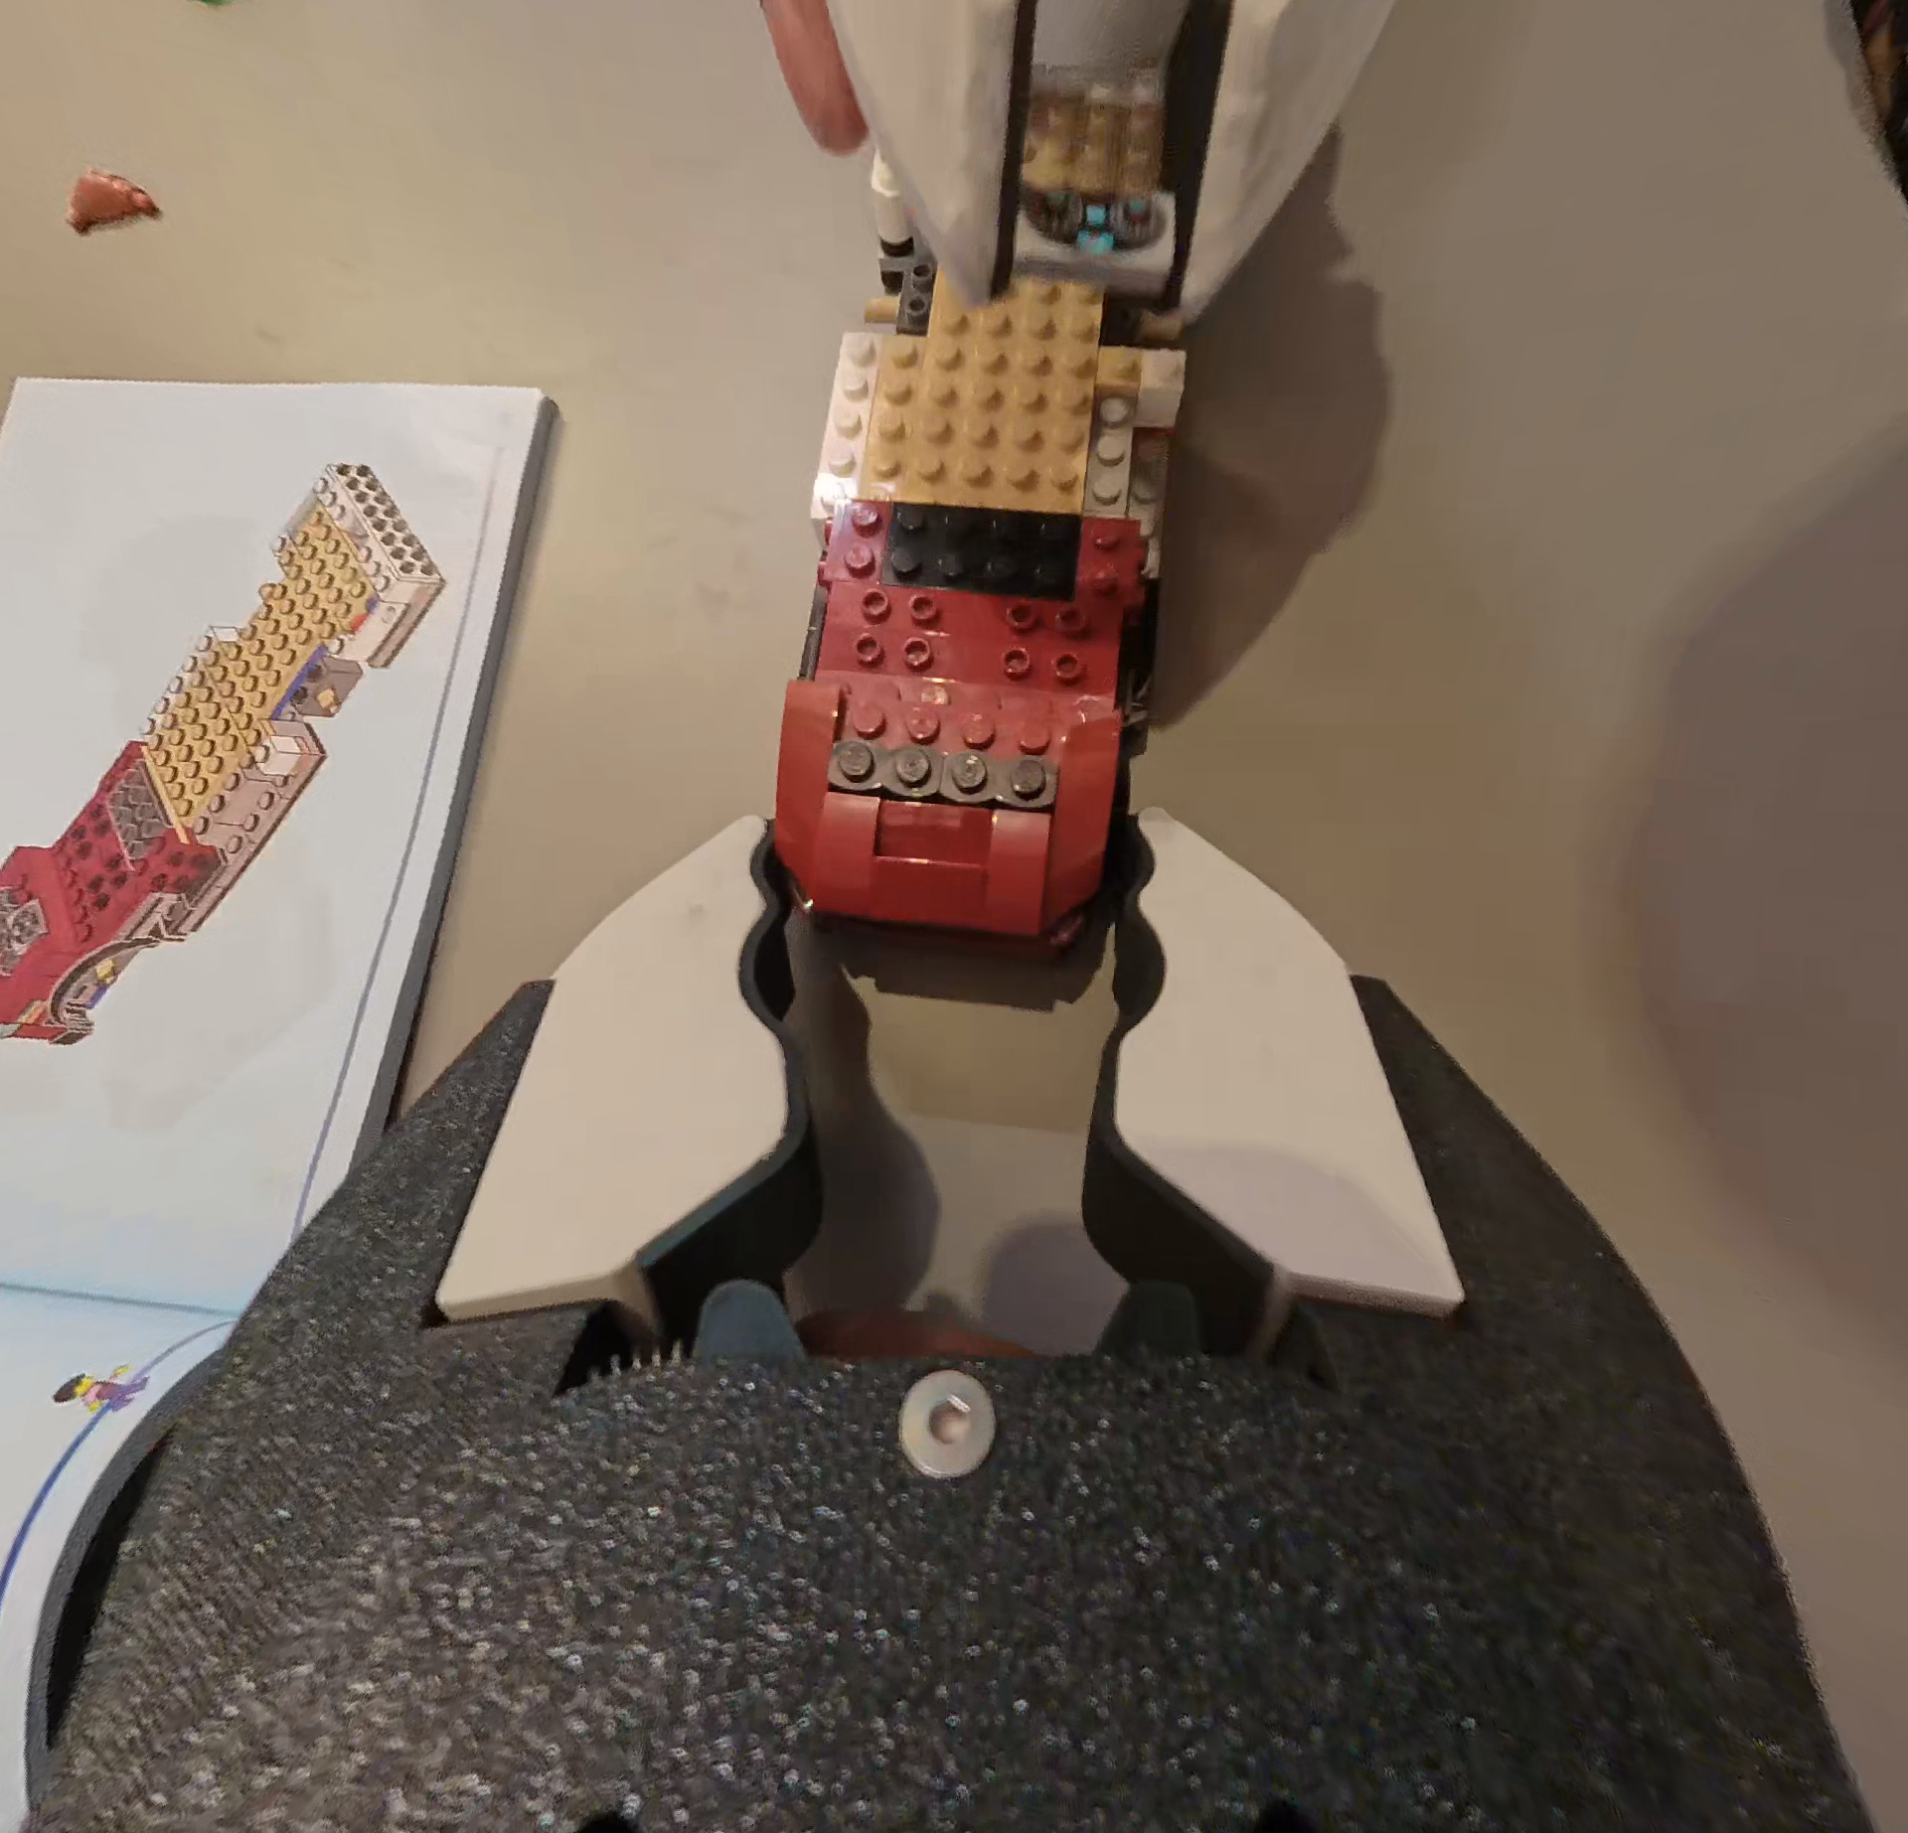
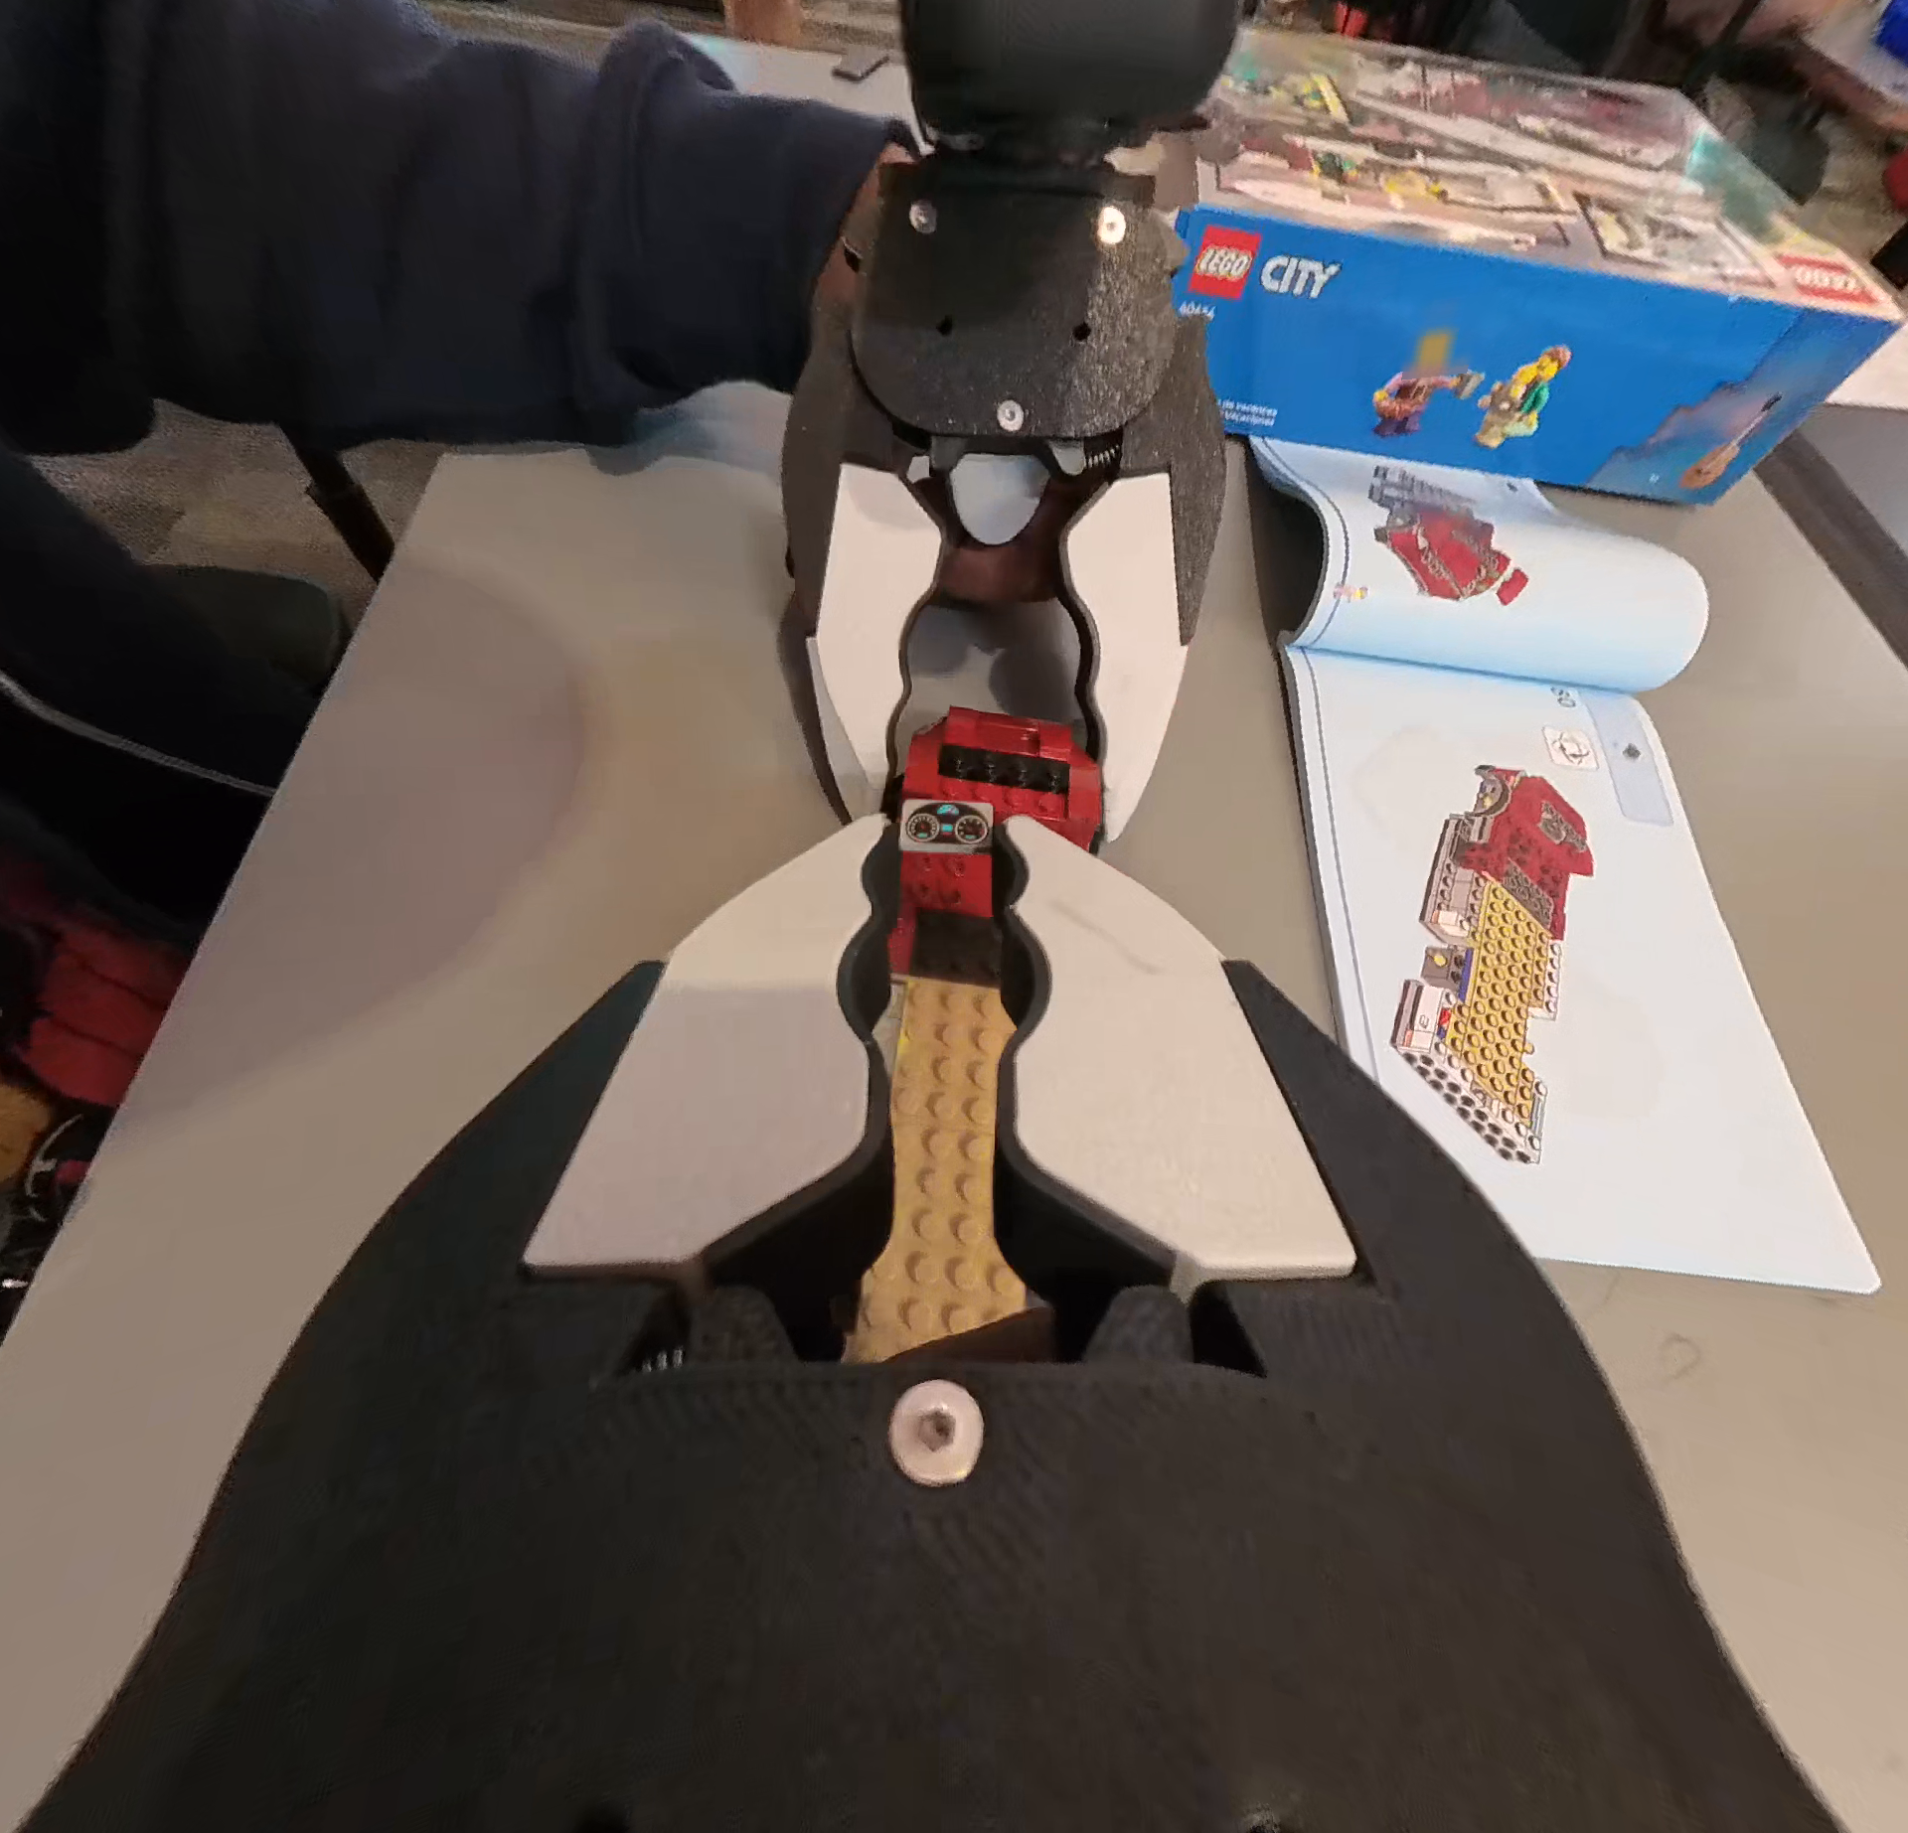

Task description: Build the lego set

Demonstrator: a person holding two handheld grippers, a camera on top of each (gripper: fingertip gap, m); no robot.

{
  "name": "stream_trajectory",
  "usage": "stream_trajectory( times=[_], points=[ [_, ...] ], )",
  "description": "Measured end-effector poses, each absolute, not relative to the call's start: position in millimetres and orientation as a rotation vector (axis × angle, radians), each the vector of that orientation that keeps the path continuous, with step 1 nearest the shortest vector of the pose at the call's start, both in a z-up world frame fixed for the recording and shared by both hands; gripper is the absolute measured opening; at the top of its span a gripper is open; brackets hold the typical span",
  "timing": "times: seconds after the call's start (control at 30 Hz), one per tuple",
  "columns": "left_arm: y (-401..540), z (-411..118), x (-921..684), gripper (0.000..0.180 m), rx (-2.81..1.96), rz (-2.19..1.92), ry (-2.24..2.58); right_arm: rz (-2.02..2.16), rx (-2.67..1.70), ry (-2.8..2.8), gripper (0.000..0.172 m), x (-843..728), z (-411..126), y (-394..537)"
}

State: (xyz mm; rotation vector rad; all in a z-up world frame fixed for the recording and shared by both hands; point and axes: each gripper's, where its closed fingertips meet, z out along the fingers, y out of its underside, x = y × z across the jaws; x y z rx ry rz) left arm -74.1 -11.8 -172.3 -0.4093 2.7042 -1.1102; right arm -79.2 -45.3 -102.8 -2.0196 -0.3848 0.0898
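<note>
The right gripper [image 2: 945, 836] grips a small grey tile [image 2: 948, 827] printed with round dials. One finger presses on each side edge, at the very tips, in the middle of the right wrist view. The tile hangs just above the red cab end of the brick model [image 1: 981, 421], a long build of tan, black, white and dark red plates that lies on the pale surface [image 1: 1549, 958] along the centre of both views.

The left gripper [image 1: 950, 844] has its fingers spread wide on either side of the model's red nose. They lie close against its flanks, but I cannot tell whether the pads actually press on it.

An open instruction booklet [image 2: 1497, 958] lies at the right of the right wrist view, with a blue box [image 2: 1497, 338] behind it.

Such a tip-only hold on a thin tile looks easy to twist, so I judge that squeeze is best kept even and the tile level with the studs. The red nose is rounded, so fingers would seat more surely on its flat sides than on its curved corners.
</note>
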Motion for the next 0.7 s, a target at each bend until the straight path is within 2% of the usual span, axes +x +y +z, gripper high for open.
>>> stream_trajectory(
  times=[0.7],
  points=[
    [-31,-159,-78,0.061,-0.543,-1.189,2.586,0.133,-2.123,-0.404,0.016,-86,-122,-29]
  ],
)
